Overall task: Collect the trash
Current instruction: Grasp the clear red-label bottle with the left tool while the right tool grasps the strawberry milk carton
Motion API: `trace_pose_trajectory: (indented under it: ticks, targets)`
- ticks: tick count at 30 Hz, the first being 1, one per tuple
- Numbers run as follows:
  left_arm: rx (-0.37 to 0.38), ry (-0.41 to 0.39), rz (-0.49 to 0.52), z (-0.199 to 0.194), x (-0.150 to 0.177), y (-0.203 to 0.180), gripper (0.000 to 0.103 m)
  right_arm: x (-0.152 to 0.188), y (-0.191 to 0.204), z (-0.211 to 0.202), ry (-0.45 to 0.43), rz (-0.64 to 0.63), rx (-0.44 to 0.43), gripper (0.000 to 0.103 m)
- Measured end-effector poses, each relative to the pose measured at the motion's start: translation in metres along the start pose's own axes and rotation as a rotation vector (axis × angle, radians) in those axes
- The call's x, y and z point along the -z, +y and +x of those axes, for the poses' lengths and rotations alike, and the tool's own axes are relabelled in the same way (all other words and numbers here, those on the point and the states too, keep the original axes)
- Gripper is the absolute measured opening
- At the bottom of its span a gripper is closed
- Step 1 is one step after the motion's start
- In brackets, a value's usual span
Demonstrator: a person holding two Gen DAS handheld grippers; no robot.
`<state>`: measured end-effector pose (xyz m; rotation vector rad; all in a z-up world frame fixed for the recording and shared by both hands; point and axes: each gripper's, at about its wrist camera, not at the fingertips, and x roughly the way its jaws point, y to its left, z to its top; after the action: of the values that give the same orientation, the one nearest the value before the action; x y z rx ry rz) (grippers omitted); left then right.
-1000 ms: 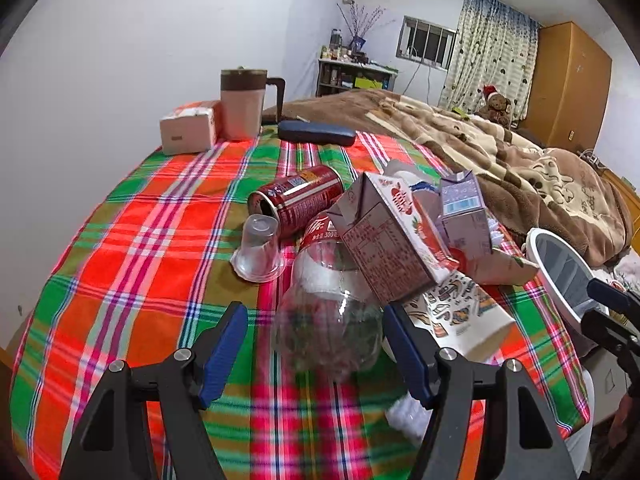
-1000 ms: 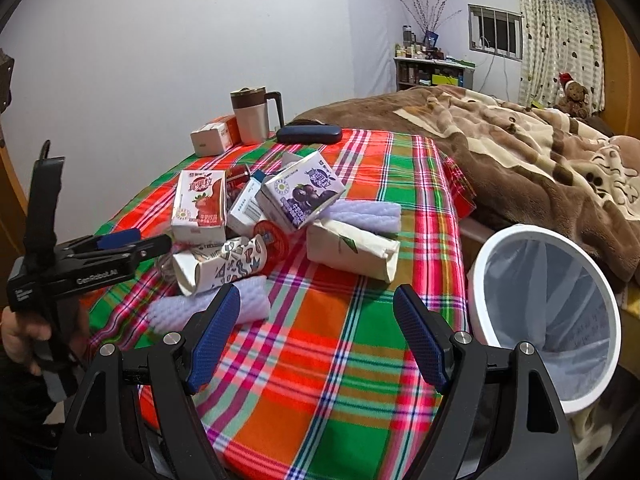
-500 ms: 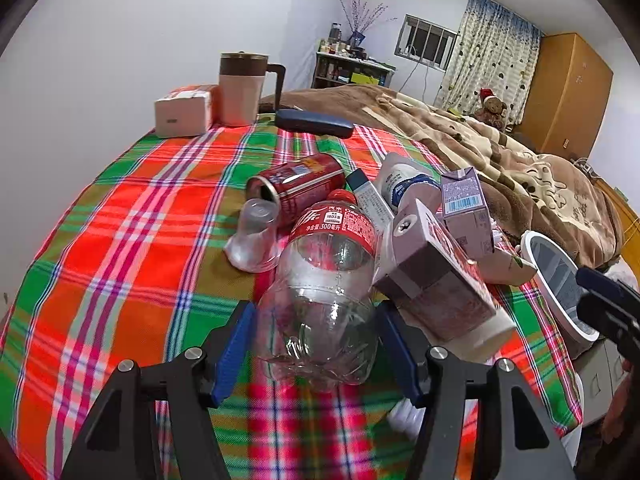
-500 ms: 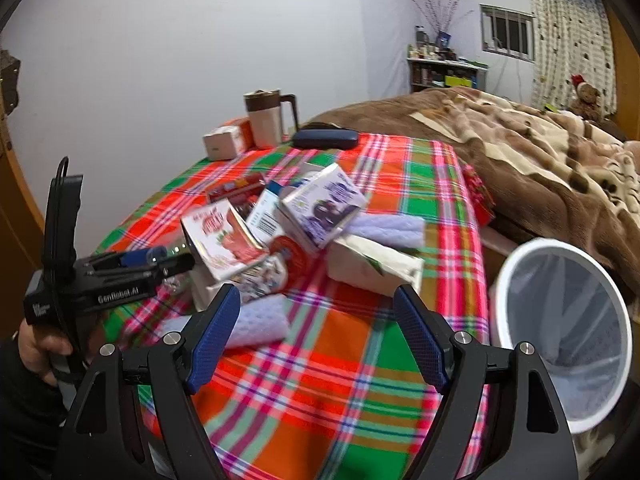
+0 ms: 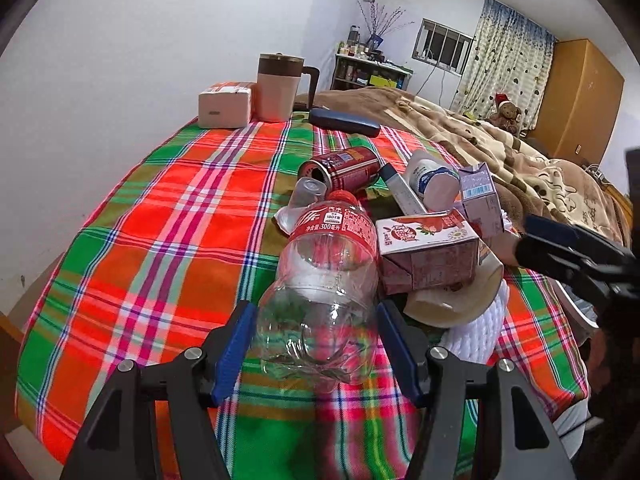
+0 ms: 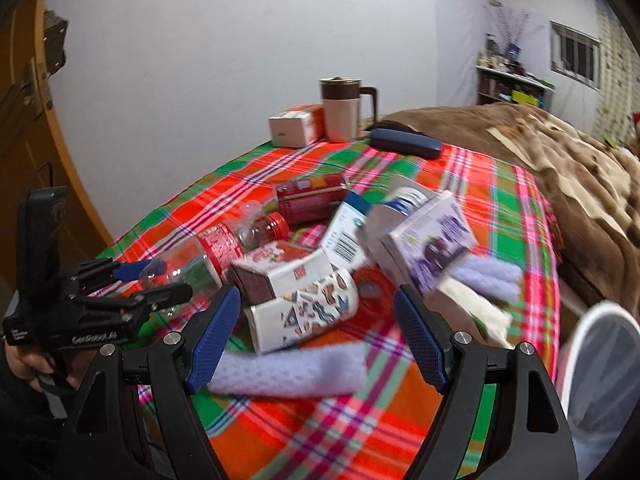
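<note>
Left gripper (image 5: 316, 350) straddles the base end of the clear plastic bottle (image 5: 326, 288), which lies on its side on the plaid tabletop (image 5: 160, 240), red cap pointing away. Jaws stand wide; they narrowed a little a moment back, and both blue pads sit against the bottle's walls. Read as a light hold on the bottle, not yet lifted.

Relative to the bottle: pink juice carton (image 5: 430, 256) leans against its right flank; red can (image 5: 344, 168) and upturned clear cup (image 5: 306, 196) lie just beyond the cap; mug (image 5: 278, 88) well beyond.

Right gripper (image 6: 316, 338) is open and empty, hovering over the patterned carton (image 6: 304, 316), likely lining up the next pick. White bin (image 6: 600, 364) waits off the table edge, right of the pile.
</note>
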<state>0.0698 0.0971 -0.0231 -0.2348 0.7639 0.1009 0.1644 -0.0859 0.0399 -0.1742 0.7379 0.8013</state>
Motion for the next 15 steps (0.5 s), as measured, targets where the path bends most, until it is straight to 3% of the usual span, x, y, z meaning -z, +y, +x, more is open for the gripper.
trace_pose_trajectory:
  ticks: [15]
  targets:
    - [0.034, -0.036, 0.027, -0.01, -0.007, 0.01, 0.067, -0.022, 0.008, 0.053, 0.161, -0.158, -0.102, 0.08]
